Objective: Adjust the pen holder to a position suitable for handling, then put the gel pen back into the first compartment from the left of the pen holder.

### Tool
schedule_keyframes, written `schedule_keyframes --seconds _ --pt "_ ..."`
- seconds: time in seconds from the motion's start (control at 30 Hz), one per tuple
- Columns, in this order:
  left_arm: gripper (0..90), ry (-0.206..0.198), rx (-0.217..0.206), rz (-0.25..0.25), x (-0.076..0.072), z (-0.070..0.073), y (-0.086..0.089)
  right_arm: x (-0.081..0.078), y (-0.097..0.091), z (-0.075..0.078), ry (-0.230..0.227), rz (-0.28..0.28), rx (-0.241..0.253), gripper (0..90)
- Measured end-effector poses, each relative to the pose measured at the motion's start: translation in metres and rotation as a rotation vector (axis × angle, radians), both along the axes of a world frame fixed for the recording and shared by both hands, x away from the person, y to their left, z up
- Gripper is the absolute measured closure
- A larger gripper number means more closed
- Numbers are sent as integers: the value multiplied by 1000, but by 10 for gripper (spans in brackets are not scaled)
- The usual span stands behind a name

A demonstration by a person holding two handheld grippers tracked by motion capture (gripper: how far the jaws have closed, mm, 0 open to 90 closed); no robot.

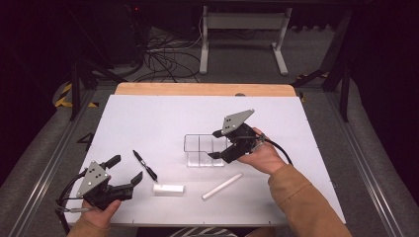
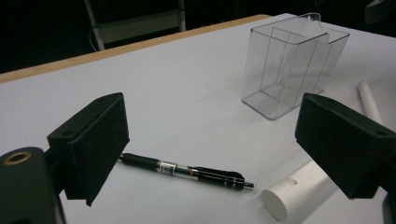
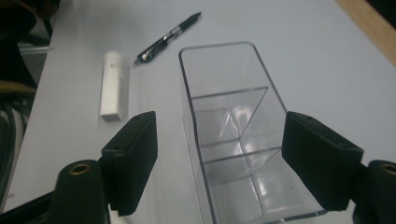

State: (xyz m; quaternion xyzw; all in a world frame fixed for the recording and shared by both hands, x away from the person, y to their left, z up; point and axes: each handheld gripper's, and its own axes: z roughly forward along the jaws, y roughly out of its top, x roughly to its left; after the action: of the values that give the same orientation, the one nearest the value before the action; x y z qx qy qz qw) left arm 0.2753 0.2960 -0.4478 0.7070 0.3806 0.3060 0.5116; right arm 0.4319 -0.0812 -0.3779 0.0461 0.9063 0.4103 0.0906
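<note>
A clear plastic organiser box (image 1: 200, 150) with several compartments stands mid-table. My right gripper (image 1: 216, 144) hovers over its right end, open. In the right gripper view the box (image 3: 233, 140) lies between the two jaws, and the left pad stands apart from its wall. My left gripper (image 1: 127, 169) rests open near the front left edge with nothing between its jaws. In the left gripper view (image 2: 217, 140) it faces a black pen (image 2: 187, 170) lying flat, with a short thick white cylinder (image 2: 294, 191) to its right and the box (image 2: 292, 70) beyond.
The pen (image 1: 145, 165) lies left of the box, the short white cylinder (image 1: 168, 189) in front of it. A thin white stick (image 1: 222, 186) lies diagonally by the right forearm. The white mat (image 1: 148, 118) ends in a wooden strip at the far side.
</note>
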Motion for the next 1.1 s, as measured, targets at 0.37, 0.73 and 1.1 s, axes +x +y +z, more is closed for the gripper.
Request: schedule_keyframes --seconds 0.37,0.73,1.1 --pt "105 -2 -5 0 2 0 0 -8 -8 10 -20 -99 138 167" --pt "105 -4 -15 4 3 3 1 -17 -16 13 -26 -186 261 43" --pt "105 -9 -22 9 3 5 3 -29 -29 15 -45 -219 354 6"
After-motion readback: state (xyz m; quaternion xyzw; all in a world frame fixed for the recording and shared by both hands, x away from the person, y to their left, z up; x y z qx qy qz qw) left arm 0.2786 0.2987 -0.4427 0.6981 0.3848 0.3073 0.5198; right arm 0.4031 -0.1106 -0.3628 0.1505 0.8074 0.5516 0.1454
